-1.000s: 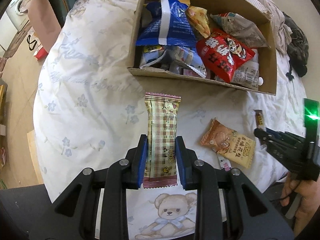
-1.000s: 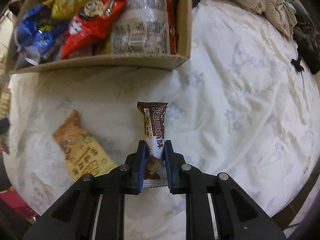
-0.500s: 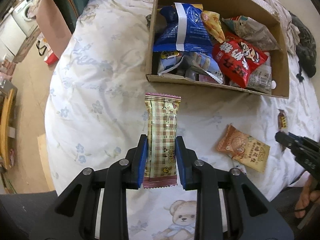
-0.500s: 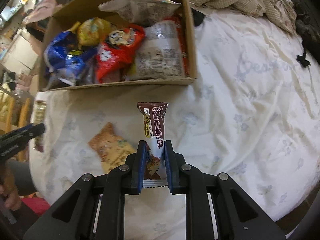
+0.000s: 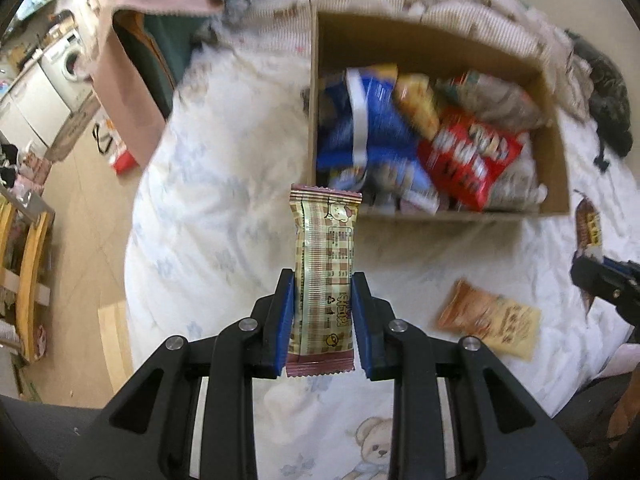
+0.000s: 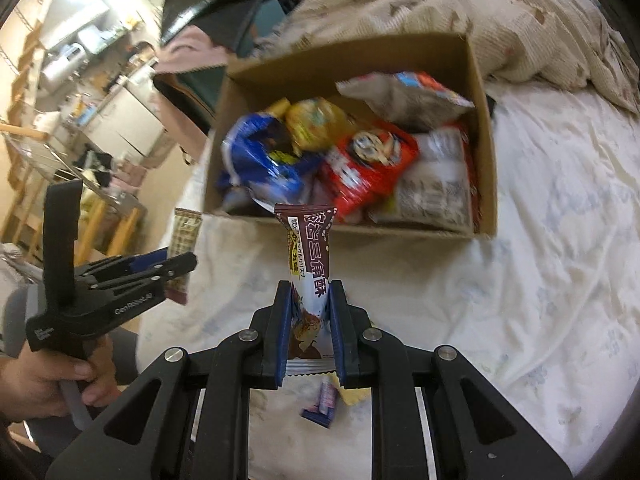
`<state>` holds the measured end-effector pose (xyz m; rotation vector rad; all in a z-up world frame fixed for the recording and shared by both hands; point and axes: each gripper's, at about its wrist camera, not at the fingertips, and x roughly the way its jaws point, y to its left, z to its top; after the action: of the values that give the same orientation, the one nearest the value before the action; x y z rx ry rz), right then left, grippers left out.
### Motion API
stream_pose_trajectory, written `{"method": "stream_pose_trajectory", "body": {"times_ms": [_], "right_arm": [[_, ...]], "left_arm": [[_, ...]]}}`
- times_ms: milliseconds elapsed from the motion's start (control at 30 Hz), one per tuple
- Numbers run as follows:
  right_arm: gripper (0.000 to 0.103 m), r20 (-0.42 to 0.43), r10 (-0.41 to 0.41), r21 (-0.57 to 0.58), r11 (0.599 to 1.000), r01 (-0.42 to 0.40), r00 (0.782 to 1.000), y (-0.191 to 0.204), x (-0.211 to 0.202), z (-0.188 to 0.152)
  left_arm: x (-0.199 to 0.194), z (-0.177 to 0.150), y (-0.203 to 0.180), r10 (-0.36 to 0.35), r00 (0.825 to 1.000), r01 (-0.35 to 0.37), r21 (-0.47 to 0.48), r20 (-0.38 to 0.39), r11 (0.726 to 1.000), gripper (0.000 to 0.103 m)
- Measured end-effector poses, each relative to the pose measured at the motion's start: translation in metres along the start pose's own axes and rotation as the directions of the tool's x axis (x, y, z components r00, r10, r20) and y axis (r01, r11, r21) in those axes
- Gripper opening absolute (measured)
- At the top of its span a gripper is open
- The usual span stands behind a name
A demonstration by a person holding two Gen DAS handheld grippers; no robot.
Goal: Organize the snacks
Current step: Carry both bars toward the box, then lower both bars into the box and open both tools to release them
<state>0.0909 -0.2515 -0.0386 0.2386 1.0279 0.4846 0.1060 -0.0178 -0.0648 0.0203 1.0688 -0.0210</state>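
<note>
My left gripper (image 5: pixel 322 320) is shut on a beige checked snack bar (image 5: pixel 323 264), held upright above the bed, in front of the cardboard box's (image 5: pixel 440 214) near left corner. My right gripper (image 6: pixel 307 328) is shut on a brown chocolate snack bar (image 6: pixel 309 256), held above the bed in front of the same box (image 6: pixel 360 230). The box is full of snack bags, blue, red and yellow. The left gripper (image 6: pixel 156 268) shows at the left of the right wrist view; the right gripper (image 5: pixel 600 280) shows at the right edge of the left wrist view.
An orange snack packet (image 5: pixel 490 322) lies on the white floral bedsheet (image 5: pixel 224 232) between the grippers. A small blue-wrapped sweet (image 6: pixel 322 402) lies under my right gripper. A crumpled blanket (image 6: pixel 500 20) lies behind the box. The bed's left edge drops to the floor (image 5: pixel 80 208).
Both grippers have risen and tilted up with their bars, so the box sits lower and farther in view. The two grippers have come closer together.
</note>
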Motion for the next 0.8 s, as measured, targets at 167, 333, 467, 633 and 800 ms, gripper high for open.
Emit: {"method": "stream_pose_trajectory", "body": {"times_ms": [167,333,467,633,800], "right_arm": [[0.019,0.14,0.04,0.01,0.999,-0.042,0.989,0.004,-0.022,0.006],[0.019,0.24,-0.01,0.071,0.997,-0.008,0.971,-0.004,-0.034,0.015],[0.019,0.261,-0.036,0.114,0.993,0.006,0.965,-0.013,-0.036,0.024],[0.019,0.282,-0.049,0.15,0.989,0.006,0.958,-0.025,-0.035,0.044],[0.019,0.283,-0.056,0.193,0.981,0.001,0.957,-0.037,-0.029,0.061]], "left_arm": [[-0.032,0.013,-0.004,-0.021,0.988,0.02,0.013,0.151,1.0,0.024],[-0.047,0.03,-0.008,-0.011,0.977,-0.004,0.069,0.212,0.998,0.024],[-0.051,0.051,0.002,-0.043,0.981,0.035,0.043,0.189,0.998,0.024],[-0.046,0.076,0.006,-0.07,0.983,0.069,0.015,0.171,0.998,0.024],[-0.043,0.097,-0.013,-0.078,0.973,0.06,0.088,0.218,0.994,0.024]]}}
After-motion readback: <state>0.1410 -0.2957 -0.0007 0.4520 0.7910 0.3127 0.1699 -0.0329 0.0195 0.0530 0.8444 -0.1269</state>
